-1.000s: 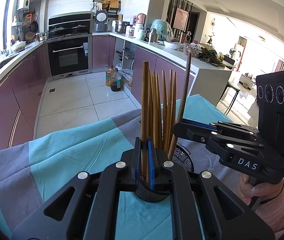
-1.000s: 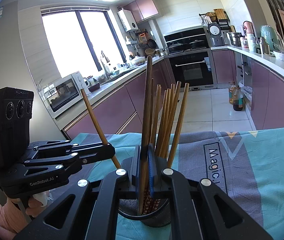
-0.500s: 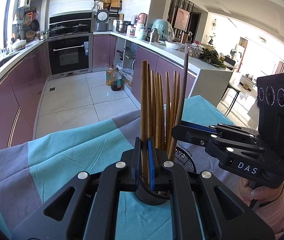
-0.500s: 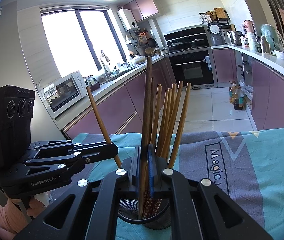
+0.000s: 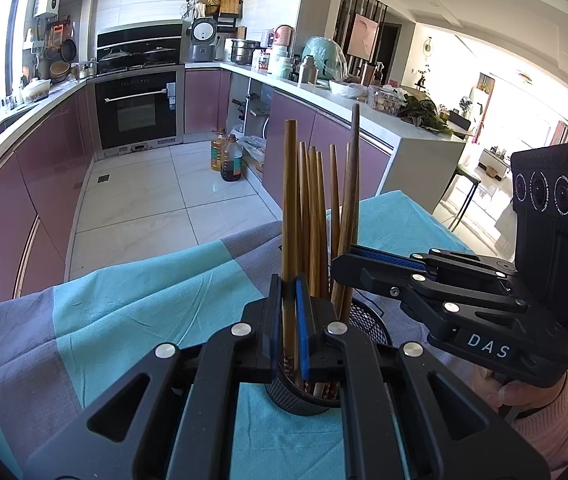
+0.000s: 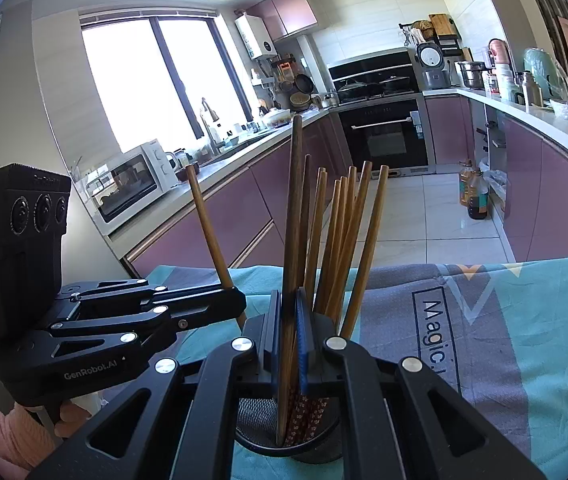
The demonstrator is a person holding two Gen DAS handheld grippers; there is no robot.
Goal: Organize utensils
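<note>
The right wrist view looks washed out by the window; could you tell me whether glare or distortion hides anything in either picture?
Right wrist view: the window is blown out white, yet the chopsticks stay sharp. Left wrist view: the far room is overexposed; fisheye bends the counter; the holder is clear.

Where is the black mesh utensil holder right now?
In both wrist views the black mesh utensil holder stands on the teal-and-grey cloth, bottom centre behind the gripper fingers, holding the brown wooden chopsticks.
</note>
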